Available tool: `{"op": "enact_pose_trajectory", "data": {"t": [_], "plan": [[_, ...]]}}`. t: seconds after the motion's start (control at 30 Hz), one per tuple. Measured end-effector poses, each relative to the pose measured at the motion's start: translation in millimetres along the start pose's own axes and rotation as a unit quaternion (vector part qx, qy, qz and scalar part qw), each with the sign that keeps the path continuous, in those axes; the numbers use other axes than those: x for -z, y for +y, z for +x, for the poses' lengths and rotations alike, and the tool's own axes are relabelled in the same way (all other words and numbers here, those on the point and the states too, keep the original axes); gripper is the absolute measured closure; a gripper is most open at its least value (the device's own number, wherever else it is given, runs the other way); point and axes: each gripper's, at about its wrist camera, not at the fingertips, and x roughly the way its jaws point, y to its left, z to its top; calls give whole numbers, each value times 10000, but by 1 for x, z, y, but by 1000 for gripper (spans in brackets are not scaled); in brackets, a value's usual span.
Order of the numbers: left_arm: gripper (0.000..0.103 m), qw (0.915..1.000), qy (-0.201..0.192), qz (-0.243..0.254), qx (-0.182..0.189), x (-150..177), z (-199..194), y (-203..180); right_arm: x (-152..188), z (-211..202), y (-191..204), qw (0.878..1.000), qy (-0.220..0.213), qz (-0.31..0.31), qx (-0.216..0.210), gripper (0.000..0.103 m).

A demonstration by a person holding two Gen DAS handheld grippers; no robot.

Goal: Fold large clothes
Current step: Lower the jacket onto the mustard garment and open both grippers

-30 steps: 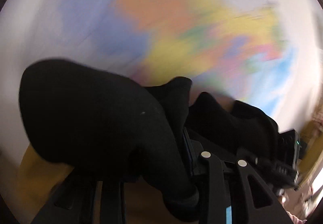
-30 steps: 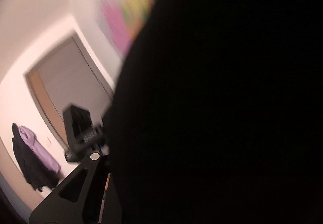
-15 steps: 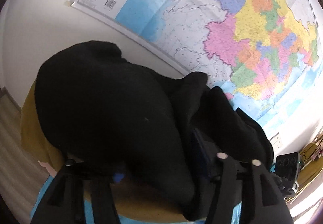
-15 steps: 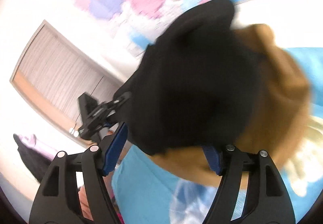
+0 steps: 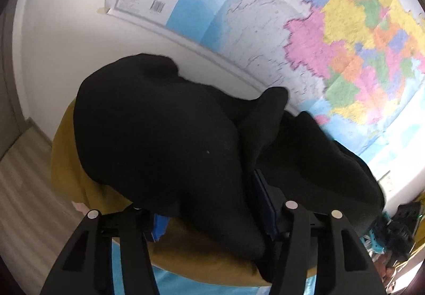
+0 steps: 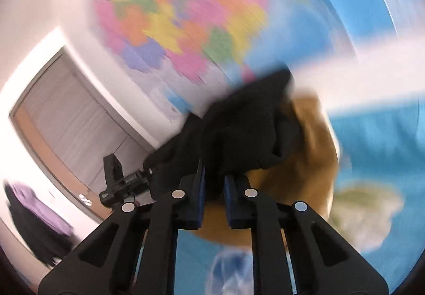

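Below the wall map the black garment lies heaped on a mustard-brown cloth, which rests on a blue printed sheet. Seen from the left wrist, the left gripper stands fairly wide with a thick fold of the black garment bulging between its fingers; its jaws have just closed a little, and whether the blue pads actually press the fabric I cannot tell, since the cloth hides them. Seen from the right wrist, the right gripper has its jaws nearly together, having just snapped narrow, and a thin edge of the black garment sits between the pads, apparently pinched. The main risk is that the left grip is loose: a bulky wad can slide out when lifted, so the garment would hang from one side only and twist. The right pinch is on a small bit of edge, which could slip free under the garment's weight. Either gripper might also catch the mustard-brown cloth beneath and drag it along. That view is blurred, so the pinch point is uncertain.
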Motion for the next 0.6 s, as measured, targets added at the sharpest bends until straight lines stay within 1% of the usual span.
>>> {"op": "enact_pose_trajectory", "data": {"t": [0.03, 0.07, 0.1, 0.13, 0.17, 0.23, 0.27, 0.3, 0.33, 0.37, 0.4, 0.43, 0.47, 0.53, 0.6], "plan": [[44, 10000, 33, -39, -20, 1, 2, 1, 6, 1, -11, 9998, 139, 135, 47, 90], [41, 10000, 53, -65, -53, 2, 3, 2, 9, -2, -17, 9994, 259, 200, 63, 87], [40, 9999, 17, -31, -167, 3, 3, -1, 8, 0, -13, 9991, 304, 225, 166, 83], [39, 9995, -37, 54, -302, 4, 1, -4, 7, -3, -10, 9991, 262, 234, 234, 72], [38, 9988, -99, 150, -461, 6, -2, -9, 6, -16, -6, 9995, 130, 128, 272, 66], [37, 9965, -217, 300, -748, 9, -8, -17, 4, -27, 12, 9984, -8, -200, 531, 64], [37, 9954, -298, 354, -845, 12, -12, -21, 4, -33, 22, 9976, -67, -437, 541, 64], [37, 9942, -380, 413, -918, 14, -17, -24, 8, -35, 19, 9965, -116, -595, 575, 64], [36, 9911, -542, 553, -1079, 20, -24, -32, 9, -41, 29, 9934, -206, -874, 718, 64], [31, 9887, -630, 644, -1200, 24, -27, -37, 10, -44, 44, 9880, -249, -1263, 858, 61], [27, 9857, -726, 757, -1322, 29, -31, -43, 14, -46, 51, 9835, -280, -1510, 956, 59], [20, 9806, -928, 943, -1444, 37, -37, -54, 14, -39, 60, 9784, -347, -1733, 1070, 55], [17, 9770, -1070, 1095, -1482, 43, -42, -63, 16, -32, 73, 9717, -377, -2041, 1126, 48], [17, 9705, -1213, 1405, -1540, 54, -47, -83, 17, -19, 86, 9629, -378, -2372, 1228, 47], [17, 9703, -1234, 1533, -1407, 61, -48, -96, 17, -2, 92, 9586, -332, -2527, 1271, 47]]}}
